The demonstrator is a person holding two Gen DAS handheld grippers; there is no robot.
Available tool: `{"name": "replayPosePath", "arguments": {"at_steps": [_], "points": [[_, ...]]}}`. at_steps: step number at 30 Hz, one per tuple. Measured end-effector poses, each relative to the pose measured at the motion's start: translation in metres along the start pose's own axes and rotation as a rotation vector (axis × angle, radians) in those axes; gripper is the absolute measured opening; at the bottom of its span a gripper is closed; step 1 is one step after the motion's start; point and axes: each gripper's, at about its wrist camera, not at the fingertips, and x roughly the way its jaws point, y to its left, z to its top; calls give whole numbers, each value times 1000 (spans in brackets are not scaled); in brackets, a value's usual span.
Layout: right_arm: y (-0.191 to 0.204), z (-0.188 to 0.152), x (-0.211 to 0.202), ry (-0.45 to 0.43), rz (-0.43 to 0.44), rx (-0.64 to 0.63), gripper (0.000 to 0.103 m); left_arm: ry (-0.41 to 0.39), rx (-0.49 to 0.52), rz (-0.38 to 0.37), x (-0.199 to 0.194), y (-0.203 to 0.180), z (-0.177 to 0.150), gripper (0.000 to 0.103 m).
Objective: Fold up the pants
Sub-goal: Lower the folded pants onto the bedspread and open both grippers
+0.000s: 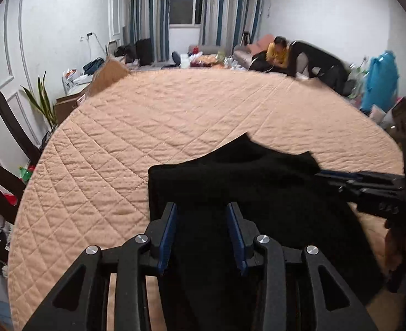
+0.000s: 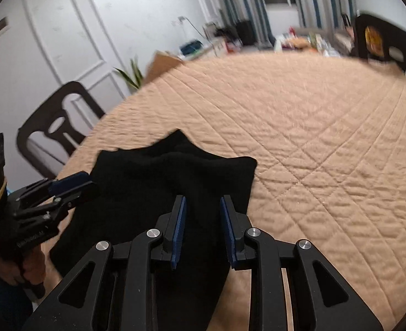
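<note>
The black pants lie bunched low in the frame on the quilted bench. Left gripper and right gripper hover over them, jaws apart, holding nothing. Best grip matching corners, then fold evenly

1. Faint white lettering on the side of the left gripper, left of the right gripper in the right wrist view; too blurred to read.
2. No other legible text, label, brand or number anywhere.
</note>
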Motion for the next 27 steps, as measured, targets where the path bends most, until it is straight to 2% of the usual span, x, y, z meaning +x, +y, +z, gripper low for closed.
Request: {"name": "replayPosePath", "arguments": {"at_steps": [5, 12, 16, 21, 27], "points": [[2, -2, -12, -16, -27, 12, 26, -21, 12, 23, -15, -5, -5, 41], [37, -46, -50, -44, -2, -135, 26, -61, 42, 7, -54, -21, -32, 41], [46, -70, -62, -51, -11, -164, 26, -73, 49, 3, -72, -29, -52, 41], [45, -93, -69, -65, -36, -176, 26, -58, 36, -3, -71, -29, -69, 42], [48, -92, -72, -63, -63, -175, 26, -62, 29, 26, -70, -31, -71, 44]]}}
